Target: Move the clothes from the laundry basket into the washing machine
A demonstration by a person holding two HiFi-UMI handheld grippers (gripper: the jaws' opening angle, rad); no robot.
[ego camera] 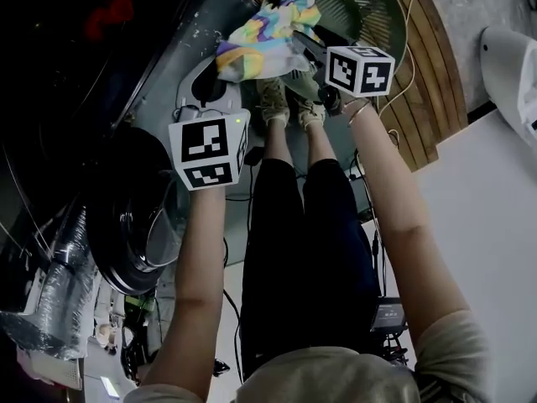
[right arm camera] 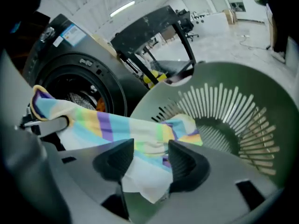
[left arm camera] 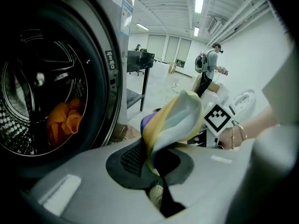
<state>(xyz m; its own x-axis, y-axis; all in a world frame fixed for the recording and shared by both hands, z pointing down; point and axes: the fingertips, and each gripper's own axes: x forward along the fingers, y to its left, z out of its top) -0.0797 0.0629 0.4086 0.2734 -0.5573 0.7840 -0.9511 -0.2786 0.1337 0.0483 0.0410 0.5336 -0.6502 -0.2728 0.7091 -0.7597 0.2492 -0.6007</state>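
Observation:
A pastel striped cloth (ego camera: 260, 40) stretches from the green laundry basket (ego camera: 369, 11) toward the washing machine's open drum (left arm camera: 42, 92). My left gripper (left arm camera: 150, 160) is shut on one end of the cloth (left arm camera: 180, 118), close to the drum mouth. An orange garment (left arm camera: 65, 118) lies inside the drum. My right gripper (right arm camera: 150, 160) is open over the basket (right arm camera: 233, 97). The other end of the cloth (right arm camera: 107, 125) drapes between its separated pads (right arm camera: 184, 164), which do not press on it. In the head view the left gripper (ego camera: 222, 78) and right gripper (ego camera: 295, 47) flank the cloth.
The washer's round door (ego camera: 126, 225) hangs open at the left. The person's legs (ego camera: 285, 225) and shoes stand between washer and basket. A wooden board (ego camera: 428, 65) and a white appliance (ego camera: 508, 65) lie to the right. A black table (left arm camera: 140, 59) and a distant person (left arm camera: 208, 69) stand beyond.

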